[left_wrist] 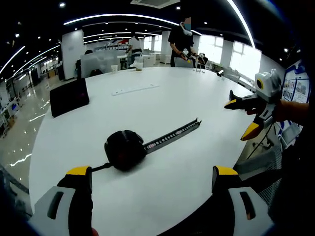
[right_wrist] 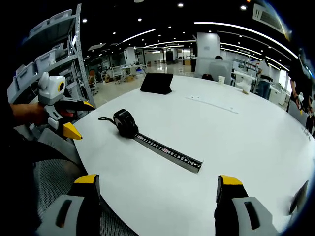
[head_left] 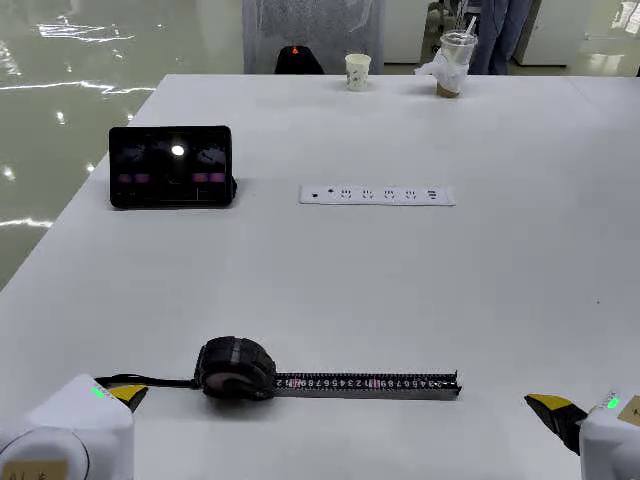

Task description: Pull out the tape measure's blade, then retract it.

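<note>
A black tape measure lies on the white table near its front edge. Its blade is pulled out flat to the right, and a black strap trails off to the left. My left gripper hovers just left of the strap end, open and holding nothing. My right gripper hangs off to the right of the blade tip, also open. In the left gripper view the case sits ahead between the yellow-tipped jaws. In the right gripper view the blade runs towards the spread jaws.
A black tablet stands at the left of the table and a white power strip lies in the middle. A paper cup and a plastic cup with tissue stand at the far edge, where a person stands.
</note>
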Demonstrator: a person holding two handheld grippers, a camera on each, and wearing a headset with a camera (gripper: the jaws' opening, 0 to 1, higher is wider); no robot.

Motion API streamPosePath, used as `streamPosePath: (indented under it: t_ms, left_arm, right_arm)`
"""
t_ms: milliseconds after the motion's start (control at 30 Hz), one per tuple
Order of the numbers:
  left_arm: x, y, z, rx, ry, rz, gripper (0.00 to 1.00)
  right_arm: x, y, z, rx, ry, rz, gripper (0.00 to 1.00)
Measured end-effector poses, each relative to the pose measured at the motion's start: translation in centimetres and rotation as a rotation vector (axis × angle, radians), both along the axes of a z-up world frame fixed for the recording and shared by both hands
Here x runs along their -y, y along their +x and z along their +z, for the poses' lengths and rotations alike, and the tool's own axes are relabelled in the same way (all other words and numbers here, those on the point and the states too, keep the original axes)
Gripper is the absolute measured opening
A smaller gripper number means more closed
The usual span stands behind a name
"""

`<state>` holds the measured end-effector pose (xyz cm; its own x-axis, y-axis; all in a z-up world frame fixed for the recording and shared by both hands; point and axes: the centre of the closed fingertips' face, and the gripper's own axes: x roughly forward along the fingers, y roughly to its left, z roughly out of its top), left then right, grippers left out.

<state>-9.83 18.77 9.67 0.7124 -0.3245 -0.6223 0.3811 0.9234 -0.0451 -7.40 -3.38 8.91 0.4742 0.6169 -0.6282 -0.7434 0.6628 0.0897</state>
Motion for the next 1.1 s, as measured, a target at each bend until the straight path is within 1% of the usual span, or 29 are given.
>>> streamPosePath:
  t_ms: [67, 133, 300, 500, 733, 900, 1033, 1100]
  left_arm:
    - [0.1, -0.1, 0.1, 0.001, 0.005, -0.001, 0.99]
    - [0.2, -0.1, 0.3, 0.009, 0.006, 0.002, 0.99]
    - [0.6, -0.2, 0.5, 0.01, -0.002, 0.011, 0.99]
    - [1.0, -0.4, 0.6, 0.008, -0.008, 0.016, 0.99]
    - [1.5, -0.5, 0.2, -0.002, -0.014, 0.027, 0.98]
    - [1.8, -0.2, -0.2, -0.01, -0.017, 0.041, 0.99]
    - [1.9, 0.1, -0.4, -0.01, -0.014, 0.055, 0.99]
    - [2.0, 0.3, -0.6, -0.008, -0.009, 0.06, 0.99]
  right_arm:
    - [-0.2, -0.1, 0.3, 0.001, 0.006, -0.001, 0.99]
    - [-0.4, -0.2, 0.3, -0.001, 0.009, -0.001, 0.99]
    - [-0.9, -0.6, 0.5, -0.004, 0.01, 0.006, 0.99]
    - [-1.1, -0.7, 0.6, -0.007, 0.014, 0.005, 0.99]
    - [-1.2, -0.9, 0.6, -0.008, 0.024, 0.009, 0.99]
    - [-1.2, -1.0, 0.4, -0.007, 0.029, 0.044, 0.95]
    - [-1.1, -1.0, 0.2, -0.006, 0.039, 0.078, 0.92]
    - [-1.0, -0.9, 0.0, -0.001, 0.028, 0.1, 0.9]
